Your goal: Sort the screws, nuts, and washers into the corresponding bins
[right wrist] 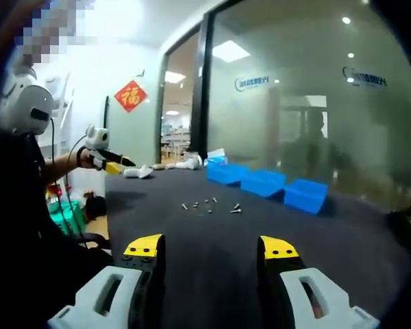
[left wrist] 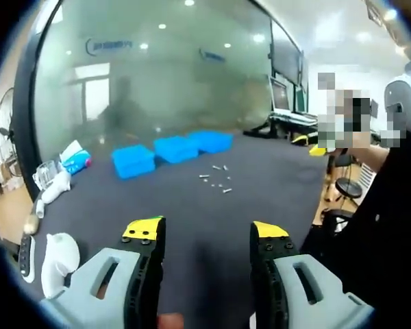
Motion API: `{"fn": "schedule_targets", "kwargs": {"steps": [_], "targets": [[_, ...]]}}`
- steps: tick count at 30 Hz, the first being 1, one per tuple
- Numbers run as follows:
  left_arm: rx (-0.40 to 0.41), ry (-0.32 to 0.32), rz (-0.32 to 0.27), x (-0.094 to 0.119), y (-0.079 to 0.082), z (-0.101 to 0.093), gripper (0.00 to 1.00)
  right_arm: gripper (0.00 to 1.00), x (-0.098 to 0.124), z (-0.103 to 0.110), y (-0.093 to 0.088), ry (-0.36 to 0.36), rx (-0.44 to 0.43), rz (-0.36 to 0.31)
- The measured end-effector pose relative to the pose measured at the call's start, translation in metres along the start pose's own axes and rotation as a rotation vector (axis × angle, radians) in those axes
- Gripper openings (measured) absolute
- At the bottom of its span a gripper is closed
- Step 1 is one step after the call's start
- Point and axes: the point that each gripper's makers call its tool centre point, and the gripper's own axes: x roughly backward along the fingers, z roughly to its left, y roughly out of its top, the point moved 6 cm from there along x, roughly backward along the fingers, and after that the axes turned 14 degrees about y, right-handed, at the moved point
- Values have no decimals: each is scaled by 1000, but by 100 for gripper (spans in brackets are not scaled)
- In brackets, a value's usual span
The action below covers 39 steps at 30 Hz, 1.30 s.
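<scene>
Left gripper [left wrist: 207, 236]: jaws spread wide apart, nothing between them, raised above the near part of the dark grey cloth-covered tabletop [left wrist: 260, 171]. Right gripper [right wrist: 212, 248]: jaws likewise wide apart and holding nothing, raised above the same tabletop [right wrist: 342, 240].

The small silver screws, nuts and washers [left wrist: 216, 178] lie loose in a scattered cluster near the middle of the tabletop; individual part types are too small to tell apart. In the right gripper view the same cluster [right wrist: 209, 205] lies ahead of the jaws.

Three shallow blue plastic bins [left wrist: 172, 149] stand in a row along the far edge of the tabletop, next to a frosted glass wall [left wrist: 157, 75], just beyond the cluster. In the right gripper view the bins [right wrist: 264, 182] sit along the tabletop's right-hand edge.

White and blue packaging items [left wrist: 61, 171] lie at the far left corner of the tabletop. A white handheld controller [left wrist: 58, 257] rests on the left edge near the left gripper.
</scene>
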Motion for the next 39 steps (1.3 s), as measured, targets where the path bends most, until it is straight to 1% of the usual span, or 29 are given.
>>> {"fn": "schedule_targets", "kwargs": {"steps": [3,10,22,24,29,31,35,39], "targets": [[10,-20,12,-3,-3,-3,48,50,-4,-1,1,3,15,7],[-4,-33,27,-9,-4,-2,48,50,-17,-5,3,34,12,31],[-44,-85,60,-32,0,-4,48,49,-51,-15,7,114,34,95],[-57,-97,79,-36,-2,-4,48,49,-56,-16,8,125,36,104],[-83,-122,104,-41,-3,-5,48,49,-68,-20,11,173,60,156],[-87,-126,106,-43,-2,-5,48,48,-72,-22,14,191,72,176],[-102,-136,112,-45,0,-7,48,48,-83,-23,20,250,81,215],[-102,-135,102,-47,4,-7,48,44,-95,-23,23,283,103,255]]}}
